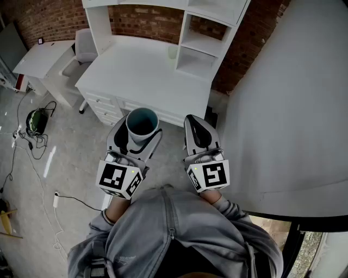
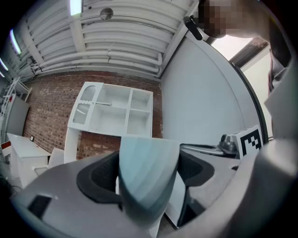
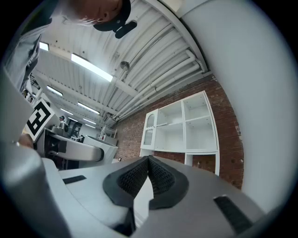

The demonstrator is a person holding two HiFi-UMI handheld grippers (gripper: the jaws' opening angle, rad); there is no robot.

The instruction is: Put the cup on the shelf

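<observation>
While the left gripper (image 1: 137,139) clamps the pale teal plastic cup (image 1: 142,121), right gripper (image 1: 197,129) closed empty, carrying it to the white wooden shelf (image 1: 204,44) likely comes next.

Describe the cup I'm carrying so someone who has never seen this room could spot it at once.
Facing the white desk against the brick wall, a person holds two grippers side by side. The cup stands upright in the left gripper, mouth up. It is pale teal with a darker inside, and the right gripper beside it is shut and empty.
</observation>
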